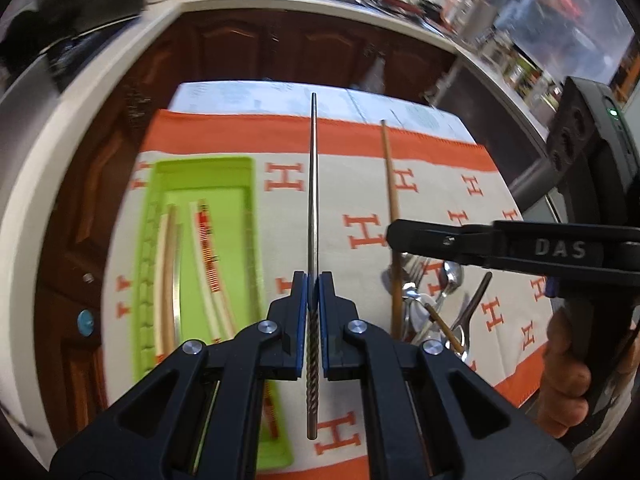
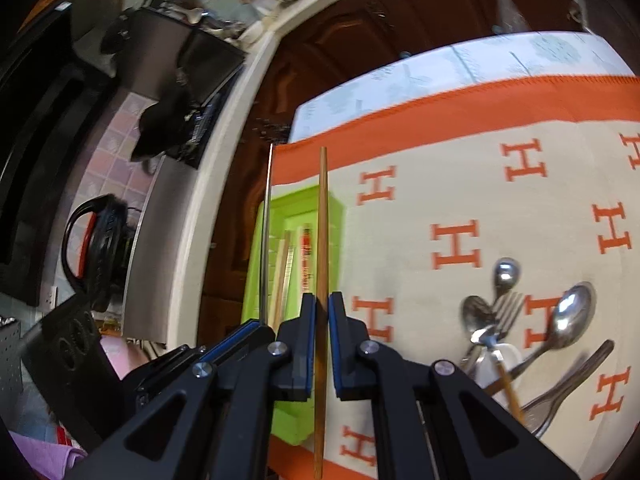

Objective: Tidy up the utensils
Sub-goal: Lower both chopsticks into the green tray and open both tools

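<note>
- The left gripper (image 1: 313, 280), black with blue pads, is clamped on a thin metal chopstick with a twisted grip (image 1: 313, 200); in the left wrist view the stick runs straight up the middle of the frame, its tip near the orange border at the top of the cloth.
- The right gripper (image 2: 321, 300) is clamped on a plain brown wooden chopstick (image 2: 321, 220), which rises through the centre of the right wrist view and also sticks out below the jaws toward the bottom edge.
- In the left wrist view the right gripper comes in from the right edge, its black finger lying across the wooden chopstick at centre right; a hand (image 1: 568, 376) grips the handle at lower right.
- A lime-green plastic tray (image 1: 160, 172) lies at the left of the left wrist view on a cream cloth with orange H letters and an orange border (image 1: 440, 184). Inside it lie pale wooden chopsticks (image 1: 168, 272) and cream chopsticks with red patterning (image 1: 208, 256), lengthwise.
- Both held chopsticks are above the cloth, neither in the tray; the metal one is just right of the tray in the left wrist view.
- A loose heap of steel spoons and forks (image 2: 532, 328) lies at the lower right of the right wrist view, with a white spoon and a brown-handled piece mixed in.
- Dark wooden cabinet doors (image 1: 280, 48) under a pale counter fill the top of the left wrist view.
</note>
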{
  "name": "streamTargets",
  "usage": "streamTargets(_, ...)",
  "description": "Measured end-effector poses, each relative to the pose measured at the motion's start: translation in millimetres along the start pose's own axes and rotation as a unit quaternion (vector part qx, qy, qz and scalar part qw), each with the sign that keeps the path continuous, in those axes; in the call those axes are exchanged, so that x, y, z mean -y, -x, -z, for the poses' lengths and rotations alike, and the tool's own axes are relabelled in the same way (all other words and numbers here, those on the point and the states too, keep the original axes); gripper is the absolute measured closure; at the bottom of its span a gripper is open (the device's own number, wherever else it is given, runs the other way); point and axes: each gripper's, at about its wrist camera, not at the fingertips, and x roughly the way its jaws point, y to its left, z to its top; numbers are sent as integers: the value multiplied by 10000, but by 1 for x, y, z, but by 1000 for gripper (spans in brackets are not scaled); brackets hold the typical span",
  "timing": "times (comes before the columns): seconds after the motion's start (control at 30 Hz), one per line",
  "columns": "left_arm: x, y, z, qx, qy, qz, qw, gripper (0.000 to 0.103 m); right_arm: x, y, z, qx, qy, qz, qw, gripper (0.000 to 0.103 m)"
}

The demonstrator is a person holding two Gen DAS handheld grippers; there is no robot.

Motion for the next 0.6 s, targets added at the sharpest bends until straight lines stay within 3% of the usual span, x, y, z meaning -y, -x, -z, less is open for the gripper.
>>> streamTargets(0.27, -34, 17, 23, 114, 272, -498, 9983, 100, -34, -25, 6, -107, 17, -232, 9997, 97)
streamTargets(0.47, -50, 2, 38, -7, 287, -875, 9957, 100, -45, -59, 13, -316, 131, -17, 9994, 97)
streamTargets(0.6, -57, -10, 45, -173, 352, -913, 9951, 100, -45, -75, 16, -408, 191, 134, 9989, 96)
